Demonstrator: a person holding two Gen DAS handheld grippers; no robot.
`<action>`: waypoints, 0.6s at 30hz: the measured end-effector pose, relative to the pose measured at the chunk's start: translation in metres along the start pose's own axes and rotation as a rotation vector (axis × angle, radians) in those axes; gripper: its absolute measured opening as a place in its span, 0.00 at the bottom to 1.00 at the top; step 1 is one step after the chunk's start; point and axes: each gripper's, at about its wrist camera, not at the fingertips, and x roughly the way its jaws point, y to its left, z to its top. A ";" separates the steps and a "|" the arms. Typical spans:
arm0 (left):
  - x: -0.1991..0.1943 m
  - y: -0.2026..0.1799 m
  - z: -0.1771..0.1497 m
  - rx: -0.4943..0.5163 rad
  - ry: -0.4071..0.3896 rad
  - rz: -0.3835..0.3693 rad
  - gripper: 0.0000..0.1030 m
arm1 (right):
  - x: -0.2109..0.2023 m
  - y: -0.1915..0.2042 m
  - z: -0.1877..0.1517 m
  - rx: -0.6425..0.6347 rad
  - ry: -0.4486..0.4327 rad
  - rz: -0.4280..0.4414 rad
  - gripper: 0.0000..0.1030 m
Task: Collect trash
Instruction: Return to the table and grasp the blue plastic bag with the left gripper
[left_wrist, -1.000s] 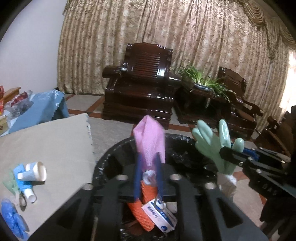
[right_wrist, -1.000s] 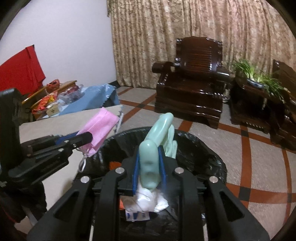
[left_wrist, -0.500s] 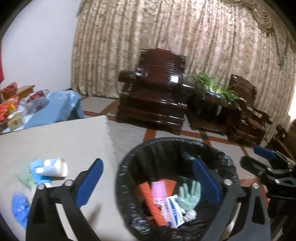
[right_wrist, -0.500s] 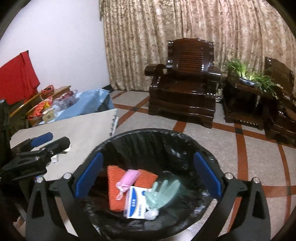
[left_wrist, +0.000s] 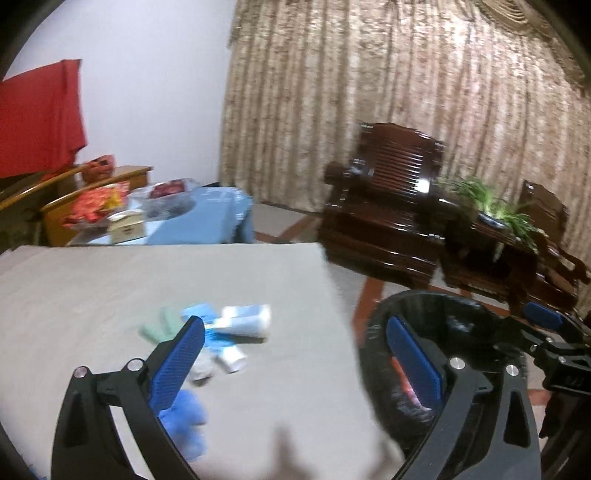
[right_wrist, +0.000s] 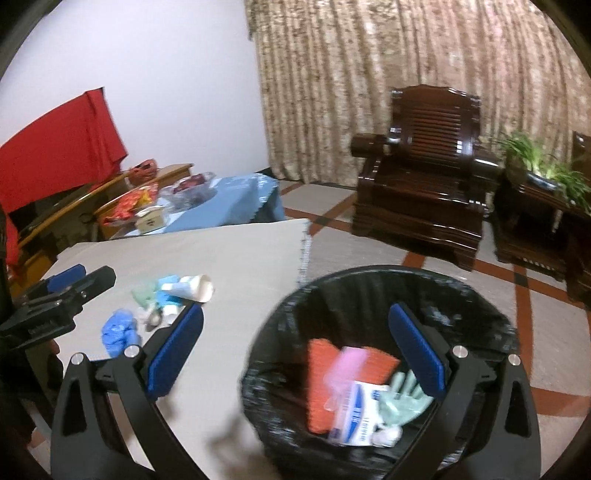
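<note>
Underneath, a beige-covered desk (right_wrist: 229, 258) carries the remaining trash (right_wrist: 162, 295): a paper cup (right_wrist: 194, 287), a blue glove (right_wrist: 120, 330) and pale green and blue scraps. A black-lined bin (right_wrist: 373, 284) stands just beside its edge on a tiled floor (right_wrist: 406, 254), with dark armchairs (right_wrist: 424, 177), patterned curtains (right_wrist: 388, 74) and a plant (right_wrist: 546, 166) behind. Both the left gripper (left_wrist: 295, 354) and right gripper (right_wrist: 295, 339) have their fingers spread, holding nothing. A second ago they pinched a pink mask (right_wrist: 347, 365) and a green glove (right_wrist: 402, 395), which now lie in the bin; both views have swung toward the desk.
</note>
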 end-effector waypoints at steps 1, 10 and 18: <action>-0.002 0.006 -0.002 -0.006 0.003 0.012 0.94 | 0.004 0.008 0.000 -0.009 0.000 0.014 0.95; -0.012 0.070 -0.021 -0.037 0.032 0.161 0.94 | 0.040 0.073 -0.010 -0.103 0.032 0.114 0.95; -0.006 0.114 -0.039 -0.081 0.059 0.248 0.94 | 0.071 0.121 -0.023 -0.187 0.071 0.191 0.95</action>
